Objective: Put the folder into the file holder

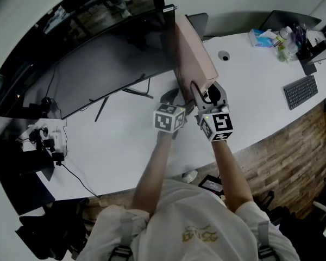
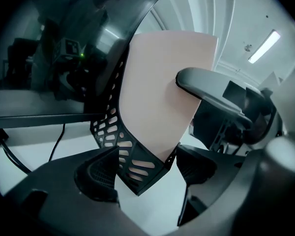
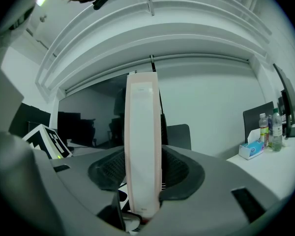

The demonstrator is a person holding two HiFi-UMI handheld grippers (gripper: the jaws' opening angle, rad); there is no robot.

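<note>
Left of the file holder (image 2: 113,132) stands the monitor (image 1: 98,58), a dark glossy slab on thin legs. If the holder slides that way on the smooth white desk (image 1: 125,151), I judge it could knock those legs. My left gripper (image 2: 147,170) has its jaws spread wide with the holder's front corner between them, so nothing pins the holder down. The holder is thin black sheet pierced with slots, and its wall sweeps down to a sharp corner. In it stands the folder (image 2: 164,92), pale pink, matte and stiff, with its lower edge down in that corner. At the holder's right, my right gripper (image 3: 143,176) is clamped on the folder's flat spine, a ribbed pad on each face. A skewed pull from here could drag the light holder along. Letting go carelessly could leave the tall folder leaning.
</note>
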